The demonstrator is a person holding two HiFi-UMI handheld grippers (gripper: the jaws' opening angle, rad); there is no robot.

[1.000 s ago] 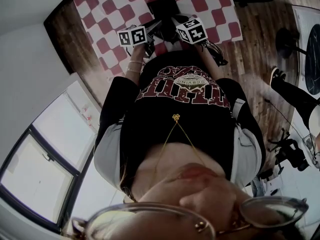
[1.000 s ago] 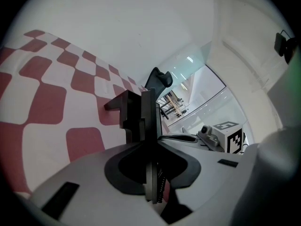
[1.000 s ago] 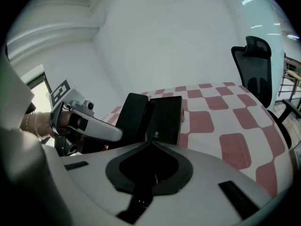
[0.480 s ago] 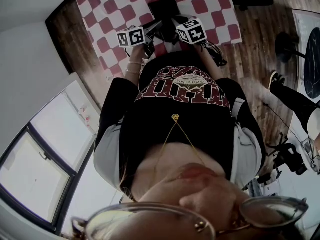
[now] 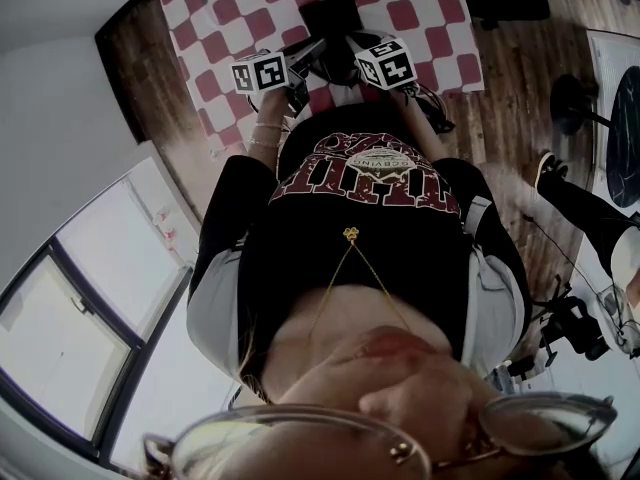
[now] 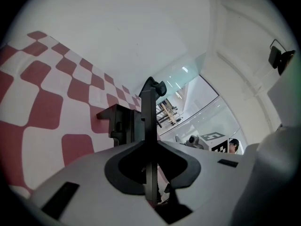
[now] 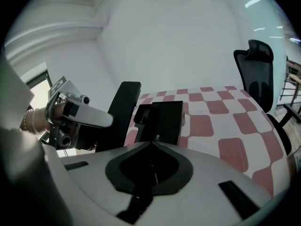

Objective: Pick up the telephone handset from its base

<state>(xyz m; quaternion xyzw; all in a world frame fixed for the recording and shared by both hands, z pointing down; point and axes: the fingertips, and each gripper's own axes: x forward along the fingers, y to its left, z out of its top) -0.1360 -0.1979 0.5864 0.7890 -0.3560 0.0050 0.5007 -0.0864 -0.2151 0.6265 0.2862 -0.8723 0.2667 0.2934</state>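
Observation:
On the red-and-white checked table lies the black telephone base, also in the right gripper view and the left gripper view. The black handset stands upright, off the base and to its left, with my left gripper shut on it. From the head view the handset shows as a dark bar between the two marker cubes. My left gripper's jaws show only as a narrow dark blade. My right gripper hovers at the base's near edge; its jaws are hidden.
A black office chair stands past the table's right end. Wooden floor surrounds the table. Another person's leg and shoe are at the right, with camera gear on the floor. A window lies to the left.
My left gripper has risen a little with the handset in it. The right gripper has kept still.

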